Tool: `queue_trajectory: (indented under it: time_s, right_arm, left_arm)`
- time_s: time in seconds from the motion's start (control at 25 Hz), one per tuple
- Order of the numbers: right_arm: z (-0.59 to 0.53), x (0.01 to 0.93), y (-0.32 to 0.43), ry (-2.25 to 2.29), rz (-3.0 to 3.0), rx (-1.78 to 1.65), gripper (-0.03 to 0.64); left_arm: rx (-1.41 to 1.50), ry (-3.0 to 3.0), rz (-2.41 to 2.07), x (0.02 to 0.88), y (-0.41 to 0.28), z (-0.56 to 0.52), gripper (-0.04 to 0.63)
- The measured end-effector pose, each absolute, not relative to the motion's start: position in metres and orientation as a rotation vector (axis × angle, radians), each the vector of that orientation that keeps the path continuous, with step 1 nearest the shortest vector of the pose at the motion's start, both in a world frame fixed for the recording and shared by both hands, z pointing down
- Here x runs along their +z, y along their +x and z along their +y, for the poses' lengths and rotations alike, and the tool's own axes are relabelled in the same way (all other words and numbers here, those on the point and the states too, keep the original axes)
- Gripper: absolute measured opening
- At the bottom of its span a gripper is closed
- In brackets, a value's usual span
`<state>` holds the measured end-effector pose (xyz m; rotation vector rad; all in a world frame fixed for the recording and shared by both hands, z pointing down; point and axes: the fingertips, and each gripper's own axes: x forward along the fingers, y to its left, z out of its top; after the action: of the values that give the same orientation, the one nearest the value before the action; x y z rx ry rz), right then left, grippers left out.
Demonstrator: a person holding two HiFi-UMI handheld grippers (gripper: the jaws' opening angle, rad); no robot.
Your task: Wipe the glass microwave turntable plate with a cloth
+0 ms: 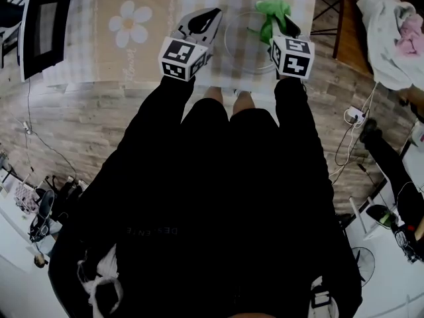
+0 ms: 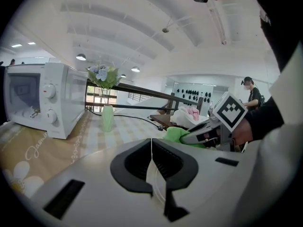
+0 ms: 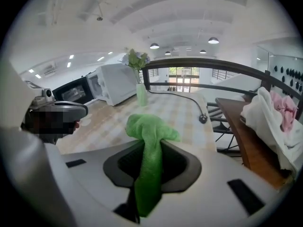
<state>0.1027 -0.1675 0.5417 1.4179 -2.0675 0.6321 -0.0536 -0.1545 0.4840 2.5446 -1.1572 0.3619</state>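
Ceiling lamps (image 3: 213, 40) lit the room brightly and evenly. Both gripper views curved into dark corners. The cloth (image 3: 150, 141) looked sharp; the black clothing (image 1: 225, 211) at the head view's centre was featureless.

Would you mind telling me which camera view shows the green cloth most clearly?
The right gripper view: the green cloth fills the centre, clamped in the right gripper. The head view shows it small, bunched by the glass plate. The left gripper view shows only a green patch beside the right gripper.
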Motion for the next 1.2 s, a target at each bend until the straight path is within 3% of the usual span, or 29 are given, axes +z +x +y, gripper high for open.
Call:
queue_trajectory:
  time_s: [0.72,1.2]
  right_arm:
    - [-0.142,0.577,-0.059,1.052,-2.179,0.629,0.092]
    - [-0.136,0.604,-0.061,0.982,-2.125,0.649,0.091]
  left_arm:
    - [0.370,2.434,-1.262,0.501,-0.118,-0.148,0.021]
    - [0.387,2.434,-1.213,0.506,-0.108,-0.143,0.021]
